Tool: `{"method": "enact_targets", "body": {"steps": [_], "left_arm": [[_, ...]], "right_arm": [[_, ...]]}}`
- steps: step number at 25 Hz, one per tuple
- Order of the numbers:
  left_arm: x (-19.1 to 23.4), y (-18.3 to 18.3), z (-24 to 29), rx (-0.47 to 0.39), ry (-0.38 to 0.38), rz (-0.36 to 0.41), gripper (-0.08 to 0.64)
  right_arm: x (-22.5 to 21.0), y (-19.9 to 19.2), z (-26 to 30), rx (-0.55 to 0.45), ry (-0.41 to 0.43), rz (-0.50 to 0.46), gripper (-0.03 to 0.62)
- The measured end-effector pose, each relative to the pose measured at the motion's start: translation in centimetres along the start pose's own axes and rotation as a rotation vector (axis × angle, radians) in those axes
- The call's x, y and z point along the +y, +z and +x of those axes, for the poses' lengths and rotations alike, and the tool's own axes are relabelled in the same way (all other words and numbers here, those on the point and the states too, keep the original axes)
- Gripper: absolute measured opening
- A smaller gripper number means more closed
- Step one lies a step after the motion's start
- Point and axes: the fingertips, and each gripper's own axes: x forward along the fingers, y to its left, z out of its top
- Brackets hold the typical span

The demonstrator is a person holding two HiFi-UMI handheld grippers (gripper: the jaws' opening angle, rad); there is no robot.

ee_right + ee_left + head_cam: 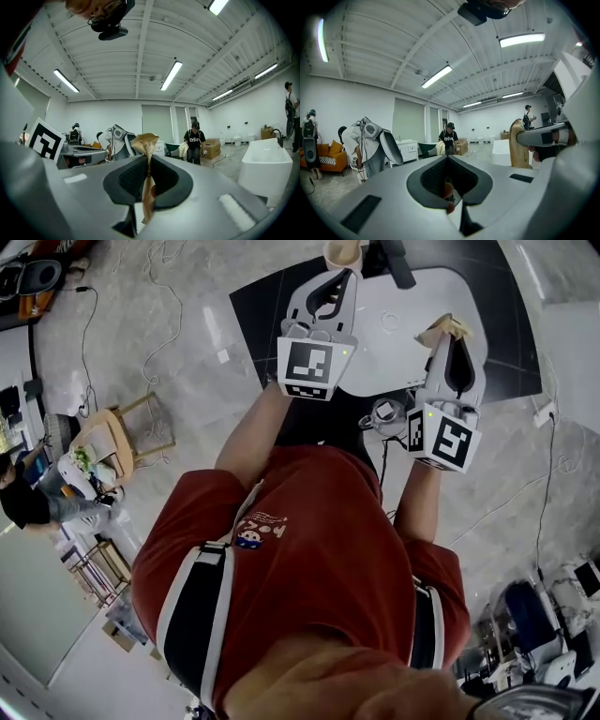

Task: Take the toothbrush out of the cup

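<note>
One white bathtub (398,357) on black mat (258,310)

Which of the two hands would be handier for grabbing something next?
Left, probably. The right gripper is clamped on a tan thing, so it's busy. The left gripper is shut and looks empty, so it only needs to open.

Cup (342,251) by the white table's (403,324) far edge is sliced off by the frame's top, only part of it showing, its inside unseen. The tan crumpled thing (146,140) is pinched in the right gripper (148,158), and I can't tell what it is. A brownish speck (447,189) sits behind the left gripper's (449,157) closed jaws, too small to name
</note>
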Motion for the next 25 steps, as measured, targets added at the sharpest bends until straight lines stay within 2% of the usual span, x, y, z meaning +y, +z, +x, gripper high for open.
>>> {"method": "enact_targets", "body": {"steps": [11,20,25], "left_arm": [[3.2,-4.3,6.0,0.078,-0.004,0.03,0.008],[4.8,-8.5,9.4,0.174,-0.034,0.011,0.123],[4.7,-10.2,11.0,0.221,-0.053,0.01,0.147]], "right_arm": [[0.2,-2.2,3.5,0.066,-0.02,0.002,0.035],[0.7,-4.1,5.4,0.114,-0.036,0.009,0.034],[0.5,-4.8,5.5,0.134,-0.037,0.018,0.035]]}}
